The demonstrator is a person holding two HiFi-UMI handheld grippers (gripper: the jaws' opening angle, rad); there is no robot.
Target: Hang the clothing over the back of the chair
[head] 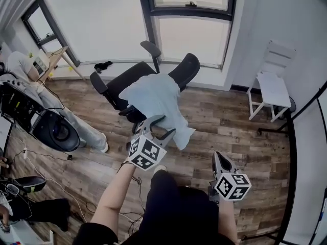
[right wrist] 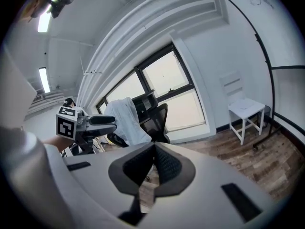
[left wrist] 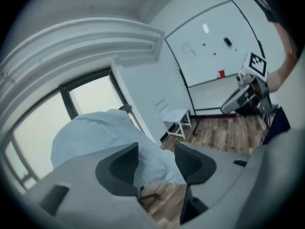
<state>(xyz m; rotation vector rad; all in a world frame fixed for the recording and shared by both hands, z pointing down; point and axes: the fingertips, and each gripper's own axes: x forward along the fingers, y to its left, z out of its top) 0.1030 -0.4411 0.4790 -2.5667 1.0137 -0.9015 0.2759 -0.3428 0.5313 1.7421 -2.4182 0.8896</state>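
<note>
Hanging over the black chair point(head: 185, 69) in the upper middle of the head view is the light blue clothing point(head: 156, 98). It covers the middle of the chair and drops down on the side near the person. Its low edge ends over the wooden floor point(head: 230, 121). The chair's headrest sticks up above the cloth, in front of the big window point(head: 189, 34).

The left claw point(head: 159, 125) is held up just below the middle of that view, right by the low edge of the clothing. In the left gripper view the left claw point(left wrist: 156, 161) has its two jaws wide apart. Nothing is pinched between them. The clothing point(left wrist: 95, 132) fills the left side of that view, behind the gap. I cannot tell if a jaw touches the cloth.

The right claw point(head: 218, 157) sits lower and to the right, well apart from the chair. In the right gripper view the right claw point(right wrist: 153, 163) has its jaws pressed together, with nothing in them. The clothing point(right wrist: 125, 116) and the chair point(right wrist: 161, 120) show far off at the middle left of that view.

A small white chair point(head: 271, 88) stands by the wall at the right of the head view. Another person sits at the far left edge.
</note>
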